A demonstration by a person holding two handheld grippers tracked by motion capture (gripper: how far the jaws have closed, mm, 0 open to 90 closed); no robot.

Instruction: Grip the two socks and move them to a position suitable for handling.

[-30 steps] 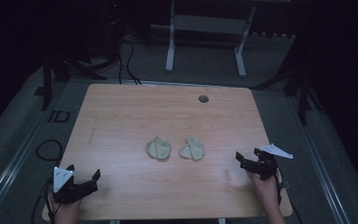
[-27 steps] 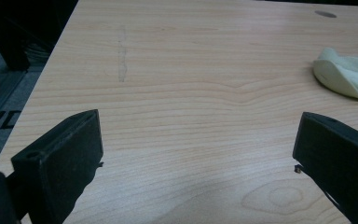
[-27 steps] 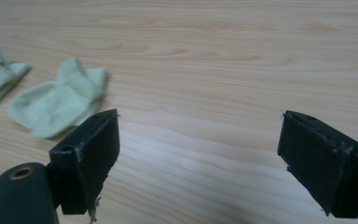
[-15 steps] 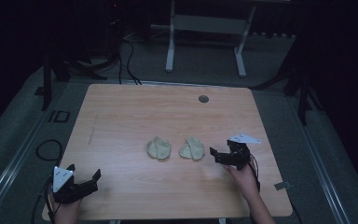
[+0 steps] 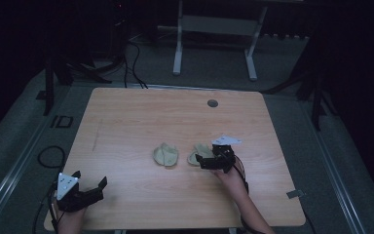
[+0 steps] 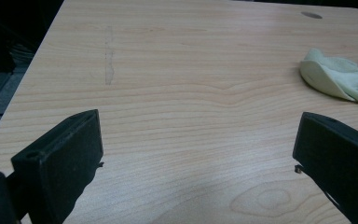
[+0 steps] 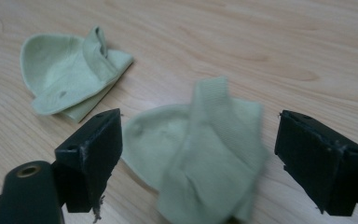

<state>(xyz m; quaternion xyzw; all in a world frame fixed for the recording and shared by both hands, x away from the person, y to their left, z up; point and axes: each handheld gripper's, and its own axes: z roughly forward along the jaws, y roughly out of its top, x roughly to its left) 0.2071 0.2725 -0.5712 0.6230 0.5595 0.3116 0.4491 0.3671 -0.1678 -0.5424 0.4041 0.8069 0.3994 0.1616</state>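
Right tongs [image 7: 200, 154] gape wide astride the near sock [image 7: 205, 149]; closing shallow could pinch one layer. Left tongs [image 5: 88, 186], open, idle at seven o'clock.

A dim lab or studio-like workroom set up for recording. A plain light wooden table [image 5: 175, 122] with a round cable hole [image 5: 213, 103] stands on grey carpet [image 5: 282, 73], with black cables [image 5: 131, 58] trailing across the floor behind it. Beyond the table stand the white metal legs of a second desk [image 5: 214, 44] and dark stand legs [image 5: 53, 73] at both sides, while the rest of the room lies in darkness.
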